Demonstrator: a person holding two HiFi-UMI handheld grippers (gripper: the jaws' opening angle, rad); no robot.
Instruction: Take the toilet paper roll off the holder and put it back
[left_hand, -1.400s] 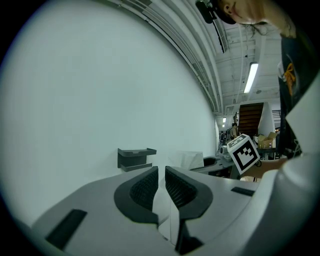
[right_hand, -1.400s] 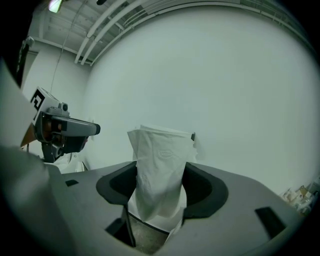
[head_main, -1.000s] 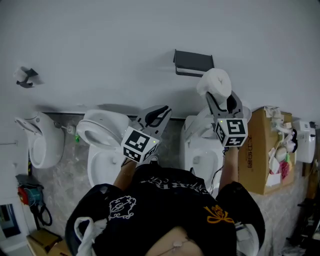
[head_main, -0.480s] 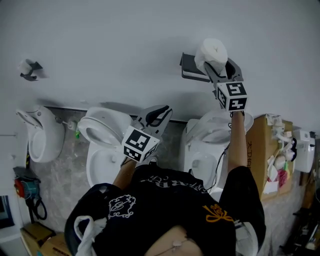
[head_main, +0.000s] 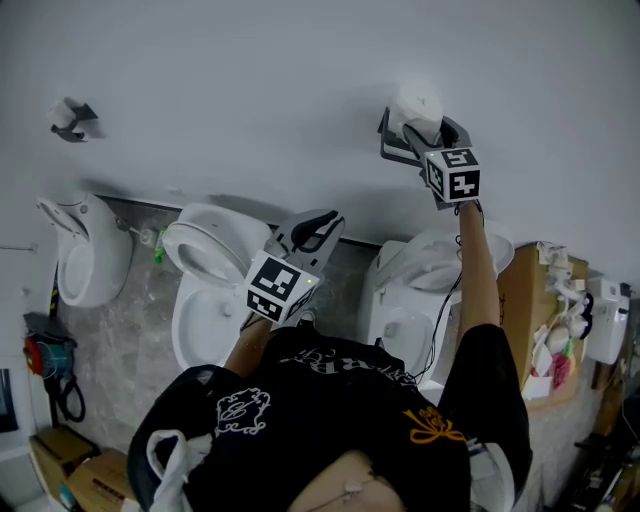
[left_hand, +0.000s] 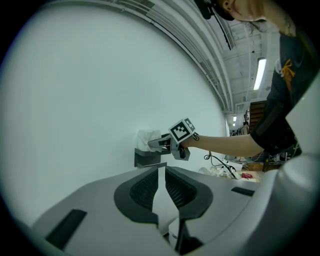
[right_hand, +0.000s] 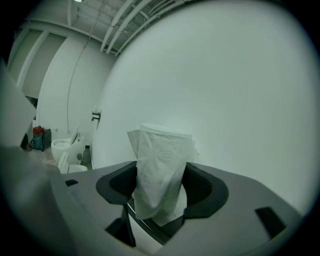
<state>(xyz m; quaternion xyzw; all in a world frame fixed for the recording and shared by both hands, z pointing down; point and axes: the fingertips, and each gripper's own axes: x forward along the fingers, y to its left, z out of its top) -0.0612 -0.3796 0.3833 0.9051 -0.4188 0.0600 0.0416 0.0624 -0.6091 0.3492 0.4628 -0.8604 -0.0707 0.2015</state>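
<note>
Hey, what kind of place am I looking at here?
Likely a restroom mock-up or fixture test area rather than a working bathroom: several toilets stand unpartitioned along one white wall, with a wall-mounted paper holder and a cardboard box alongside.

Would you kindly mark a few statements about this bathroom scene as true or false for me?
1. The right gripper is closed on the toilet paper roll. True.
2. The left gripper also holds a roll. False: nothing is between its jaws, and it hangs lower, in front of the toilets.
3. The roll is up by the dark holder on the wall. True.
4. The cardboard box stands left of both toilets in the head view. False: it stands at the right, beside the right-hand toilet.
</note>
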